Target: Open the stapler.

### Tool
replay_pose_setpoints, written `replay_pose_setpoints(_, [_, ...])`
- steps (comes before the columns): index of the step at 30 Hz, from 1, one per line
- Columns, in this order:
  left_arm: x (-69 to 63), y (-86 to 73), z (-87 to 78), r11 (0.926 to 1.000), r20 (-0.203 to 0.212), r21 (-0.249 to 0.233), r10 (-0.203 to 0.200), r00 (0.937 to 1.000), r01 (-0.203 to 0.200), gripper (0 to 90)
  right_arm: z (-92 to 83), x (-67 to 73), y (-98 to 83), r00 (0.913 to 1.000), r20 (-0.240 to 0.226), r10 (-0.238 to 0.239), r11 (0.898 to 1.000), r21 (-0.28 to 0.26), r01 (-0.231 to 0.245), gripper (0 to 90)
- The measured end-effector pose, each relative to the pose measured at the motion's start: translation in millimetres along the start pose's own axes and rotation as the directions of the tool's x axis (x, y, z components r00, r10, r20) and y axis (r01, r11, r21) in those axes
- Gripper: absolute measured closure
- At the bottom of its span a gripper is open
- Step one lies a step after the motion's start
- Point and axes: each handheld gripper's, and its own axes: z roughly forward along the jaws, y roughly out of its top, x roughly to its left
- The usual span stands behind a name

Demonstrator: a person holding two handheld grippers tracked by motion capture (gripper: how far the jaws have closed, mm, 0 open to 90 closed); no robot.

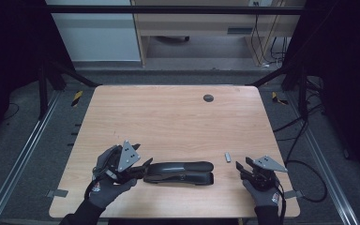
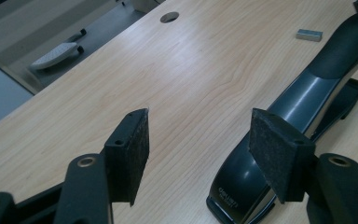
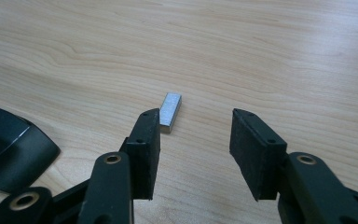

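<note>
At the near edge of the wooden table point(image 1: 168, 112), I hold a pair of tongs in each gloved hand. My left gripper point(image 1: 143, 165) sits at the near end of a long black stapler point(image 1: 180, 172), jaws released and apart, nothing pressed between the pads. My right gripper point(image 1: 242, 167) rests near the table's right corner, jaws spread wide and empty.

From the left gripper view, the left gripper point(image 2: 198, 156) shows its rough, felt-like black pads point(image 2: 130, 149) on squared blocks, with brass-coloured rivets behind. One pad stands just over the stapler point(image 2: 279, 121), whose glossy, curved plastic top carries small embossed lettering at the near end; whether the pad touches it I cannot tell. The stapler's base juts out flat beneath the arm farther along. That gloss and lettering are lost from above, where the stapler reads as a dark, slim bar lying crosswise.

From the right gripper view, the right gripper point(image 3: 195, 154) frames a small silvery block of staples point(image 3: 170, 111), a ridged metal bar lying flat just beyond the left pad, apart from both. A rounded end of the stapler point(image 3: 9, 149) lies at the lower left.

Farther off, the high view shows the block of staples point(image 1: 227, 157) between stapler and right gripper, and a round dark hole point(image 1: 208, 98) near the table's far edge.
</note>
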Motion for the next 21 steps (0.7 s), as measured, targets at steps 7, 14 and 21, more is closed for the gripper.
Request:
replay_pose_setpoints(7, [-10.5, 6.2, -1.3, 0.9988, 0.007, 0.007, 0.048, 0.9988, -0.048, 37.9, 1.5, 2.2, -0.4, 0.9999, -0.001, -0.011, 1.000, 0.000, 0.011, 53.9])
replay_pose_setpoints(14, [-23.3, 16.5, 4.0, 0.9964, 0.023, 0.008, 0.084, 0.9962, -0.085, 37.5, 2.7, 3.8, -0.2, 0.9999, -0.008, -0.013, 1.000, -0.001, 0.013, 56.2])
replay_pose_setpoints(21, [-36.6, 23.1, 12.3, 0.9942, 0.049, 0.001, 0.107, 0.9930, -0.107, 36.9, 2.6, 3.3, 0.2, 0.9999, -0.003, -0.012, 1.000, -0.007, 0.012, 57.0])
